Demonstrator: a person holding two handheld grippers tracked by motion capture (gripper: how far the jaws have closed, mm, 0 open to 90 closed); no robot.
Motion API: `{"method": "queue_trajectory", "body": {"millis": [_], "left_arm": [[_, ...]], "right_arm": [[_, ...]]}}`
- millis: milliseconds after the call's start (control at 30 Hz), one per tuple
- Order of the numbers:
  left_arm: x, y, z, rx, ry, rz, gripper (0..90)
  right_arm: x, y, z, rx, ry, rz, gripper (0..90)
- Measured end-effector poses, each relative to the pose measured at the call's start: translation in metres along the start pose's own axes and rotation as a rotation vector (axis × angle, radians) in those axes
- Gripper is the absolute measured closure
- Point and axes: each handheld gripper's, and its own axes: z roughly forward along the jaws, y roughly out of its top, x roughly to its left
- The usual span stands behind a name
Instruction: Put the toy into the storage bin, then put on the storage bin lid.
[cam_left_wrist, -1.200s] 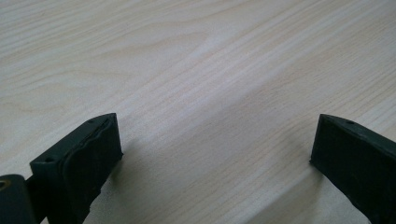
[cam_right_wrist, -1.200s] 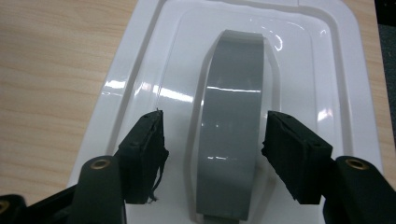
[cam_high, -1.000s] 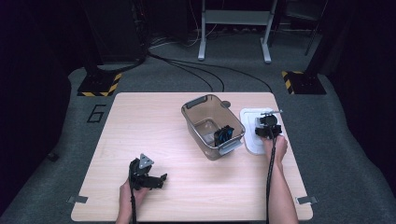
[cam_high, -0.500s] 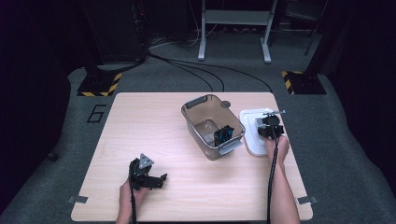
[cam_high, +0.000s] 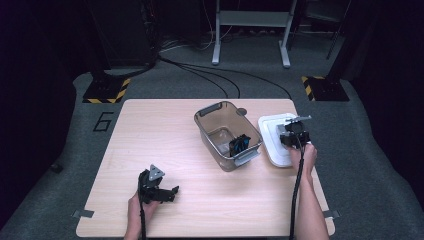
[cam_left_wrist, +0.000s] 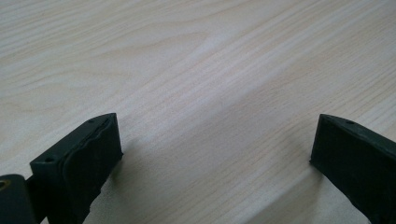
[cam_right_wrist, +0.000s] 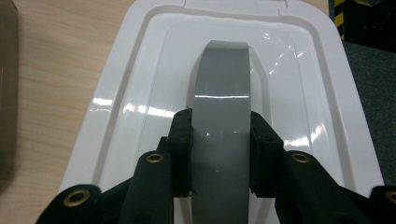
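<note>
A white plastic lid (cam_high: 271, 141) lies flat on the table, just right of a clear grey bin (cam_high: 206, 131). In the right gripper view the lid (cam_right_wrist: 140, 60) carries a grey handle strip (cam_right_wrist: 223, 74) along its middle. My right gripper (cam_right_wrist: 220, 128) is shut on that strip, one jaw on each side. From above, the right gripper (cam_high: 294, 134) sits over the lid. My left gripper (cam_high: 170, 192) rests at the front left of the table, open, with bare wood between its jaws (cam_left_wrist: 215, 135).
A small black and blue object (cam_high: 239, 145) lies inside the bin at its near right corner. The wooden table (cam_high: 150, 130) stands on grey carpet, with cables and a metal stand (cam_high: 250, 30) on the floor beyond it.
Hardly anything: the right hand has shifted slightly at the lid. The left gripper has stayed still.
</note>
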Motion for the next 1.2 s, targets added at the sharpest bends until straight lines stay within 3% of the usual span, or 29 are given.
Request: {"method": "queue_trajectory", "body": {"millis": [967, 1200], "left_arm": [[0.000, 0.000, 0.000, -0.003, 0.004, 0.002, 1.9], [0.000, 0.000, 0.000, -0.003, 0.004, 0.003, 1.9]], "right_arm": [[-0.002, 0.048, -0.070, -0.061, -0.040, -0.077, 66.8], [0.004, 0.066, -0.091, -0.085, -0.022, -0.095, 66.8]]}}
